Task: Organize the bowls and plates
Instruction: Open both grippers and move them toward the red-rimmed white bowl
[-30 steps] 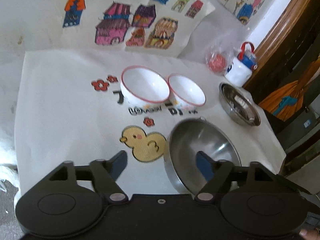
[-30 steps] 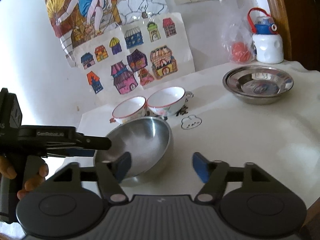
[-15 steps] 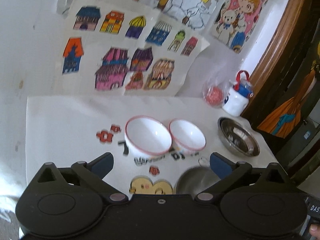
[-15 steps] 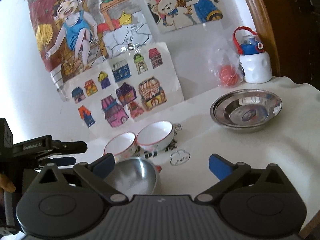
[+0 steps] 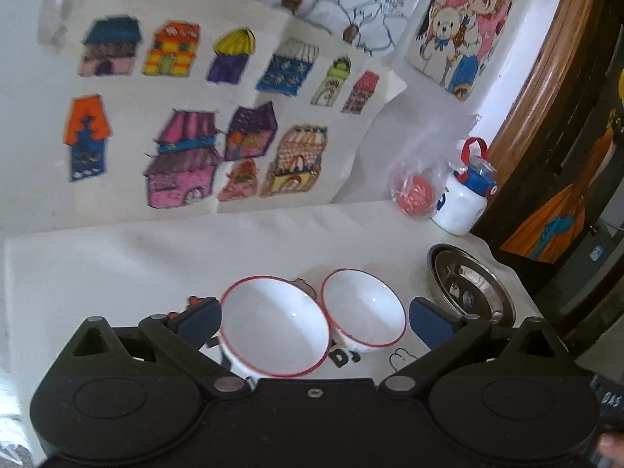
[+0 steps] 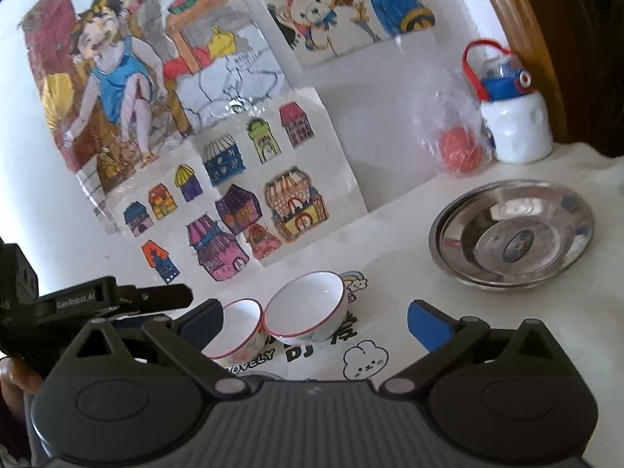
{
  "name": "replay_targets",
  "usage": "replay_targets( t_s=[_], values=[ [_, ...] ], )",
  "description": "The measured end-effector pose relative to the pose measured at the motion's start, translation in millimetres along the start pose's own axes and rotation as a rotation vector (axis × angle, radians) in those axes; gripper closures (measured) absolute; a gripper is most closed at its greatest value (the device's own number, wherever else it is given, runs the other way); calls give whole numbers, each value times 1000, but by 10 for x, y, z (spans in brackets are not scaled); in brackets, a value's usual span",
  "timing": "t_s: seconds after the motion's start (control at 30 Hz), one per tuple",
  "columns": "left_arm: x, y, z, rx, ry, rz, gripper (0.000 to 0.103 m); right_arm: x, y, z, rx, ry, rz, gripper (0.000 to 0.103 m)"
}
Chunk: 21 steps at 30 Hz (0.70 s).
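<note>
Black left gripper (image 5: 314, 321): jaws spread wide and empty, held above the two white bowls, one blue pad to each side of the pair.
Black right gripper (image 6: 314, 321): jaws likewise wide apart, holding nothing, raised over the desk on the near side of the white bowls; the left gripper's body shows at its left edge with part of a hand (image 6: 15, 380) under it.
Larger white bowl (image 5: 273, 327): red-rimmed, upright, empty, standing on the printed cloth, the nearer of the two in the left wrist view.
Smaller white bowl (image 5: 362, 308): also red-rimmed and empty, just beside the larger white bowl, rims touching or nearly so; I cannot tell which.
Printed cloth (image 6: 364, 358): white, covering the desk (image 5: 117, 257), with cartoon faces and dark letters around the bowls.
Steel plates (image 6: 511, 234): two shiny shallow dishes nested one inside the other, well apart from the white bowls, toward the wooden frame side.
Clear bag (image 6: 458, 148): behind the steel plates, holding something round and red.
White bottle (image 6: 514, 124): blue lid and red strap, just beside the bag, at the wall.
Coloured drawings (image 5: 187, 132): paper sheets of houses and cartoon figures on the wall behind the white bowls.
</note>
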<state>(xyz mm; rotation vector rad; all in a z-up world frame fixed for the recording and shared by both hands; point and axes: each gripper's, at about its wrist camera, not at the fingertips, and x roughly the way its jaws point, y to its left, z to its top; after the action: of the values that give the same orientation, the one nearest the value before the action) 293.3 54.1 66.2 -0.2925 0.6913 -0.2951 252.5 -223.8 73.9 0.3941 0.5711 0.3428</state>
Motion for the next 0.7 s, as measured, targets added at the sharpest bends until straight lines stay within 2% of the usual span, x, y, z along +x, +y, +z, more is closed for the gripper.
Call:
replay_targets(
  t_s=[0.23,0.4,0.7],
  values=[
    [434,-36,182,28,70,-18,1,373,-95,14,35,50,-15,0],
    [692,-8,268,32,106,-16,1,582,-145,3,58,80,9,0],
    [911,-42,366,100,143,-23,1,781,-158,-13,44,104,15,0]
  ],
)
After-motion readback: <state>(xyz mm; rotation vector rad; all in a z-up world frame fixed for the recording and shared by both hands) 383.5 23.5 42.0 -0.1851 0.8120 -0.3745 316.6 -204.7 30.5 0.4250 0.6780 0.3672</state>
